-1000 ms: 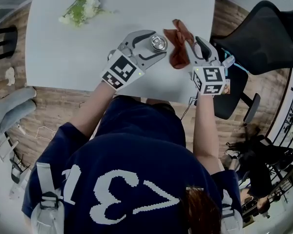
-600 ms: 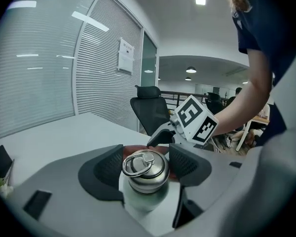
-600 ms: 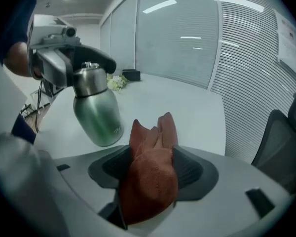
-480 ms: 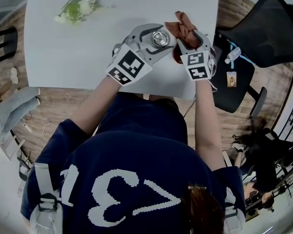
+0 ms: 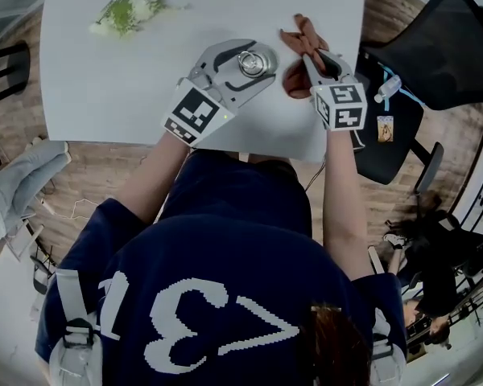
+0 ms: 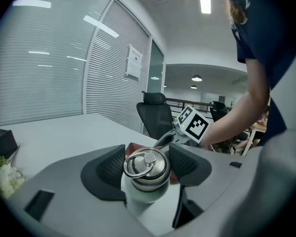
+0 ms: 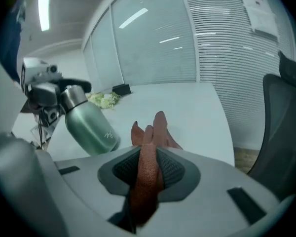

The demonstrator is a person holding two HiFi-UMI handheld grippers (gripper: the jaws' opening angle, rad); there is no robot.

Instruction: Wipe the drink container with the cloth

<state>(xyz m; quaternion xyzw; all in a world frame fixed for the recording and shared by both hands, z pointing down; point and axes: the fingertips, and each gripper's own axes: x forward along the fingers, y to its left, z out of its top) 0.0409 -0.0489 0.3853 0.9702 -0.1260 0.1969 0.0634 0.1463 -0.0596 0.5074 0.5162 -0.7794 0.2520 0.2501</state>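
A green drink bottle with a steel ring cap (image 5: 253, 60) is tilted over the white table (image 5: 105, 79), and my left gripper (image 5: 243, 64) is shut on its neck. In the left gripper view both pads press just under the bottle's cap (image 6: 145, 168). My right gripper (image 5: 318, 61) is just right of the bottle. Its jaws are closing, and a rust-red cloth (image 5: 299, 37) is pinched between the pads. In the right gripper view the cloth (image 7: 149, 174) runs up between the pads, apart from the bottle's body (image 7: 91, 126) at the left.
A bunch of white flowers (image 5: 130, 8) lies at the table's far left. A black office chair (image 5: 443, 47) stands right of the table, with a lanyard and a small bottle on a dark seat (image 5: 386, 135) below it. A grey chair (image 5: 24, 175) is at the left.
The right gripper brought the cloth up beside the bottle's cap, then drew back a little to the right. The cloth now hangs shorter and bunched. The left gripper raised the bottle slightly.
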